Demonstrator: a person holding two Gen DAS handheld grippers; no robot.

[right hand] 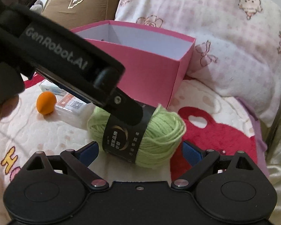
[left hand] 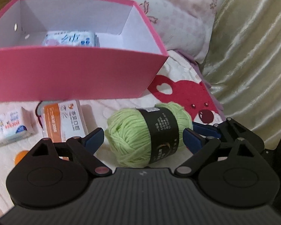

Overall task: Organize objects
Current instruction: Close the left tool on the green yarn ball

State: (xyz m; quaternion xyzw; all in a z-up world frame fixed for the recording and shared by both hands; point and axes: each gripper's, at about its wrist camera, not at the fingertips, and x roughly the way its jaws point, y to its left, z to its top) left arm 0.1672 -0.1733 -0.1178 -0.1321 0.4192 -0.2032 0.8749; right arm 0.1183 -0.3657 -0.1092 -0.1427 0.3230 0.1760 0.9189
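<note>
A light green ball of yarn point(left hand: 129, 135) with a black label lies on the bed cover in front of the pink box point(left hand: 65, 71). My left gripper point(left hand: 144, 136) straddles it, blue pads point(left hand: 94, 138) close beside each end; I see no squeeze in the yarn. In the right wrist view the same yarn point(right hand: 159, 136) sits between the fingertips of my right gripper point(right hand: 140, 150), which stands open with a small gap on both sides. The left gripper's black body point(right hand: 56, 56) crosses that view from the upper left, one finger point(right hand: 129, 112) over the label.
The pink box's white inside point(left hand: 75, 15) holds a tissue pack point(left hand: 69, 38). Left of the yarn lie an orange-and-white packet point(left hand: 65, 120), another tissue pack point(left hand: 9, 129) and an orange egg-shaped thing point(right hand: 46, 102). Pillows point(right hand: 215, 37) stand behind, shiny fabric point(left hand: 252, 56) to the right.
</note>
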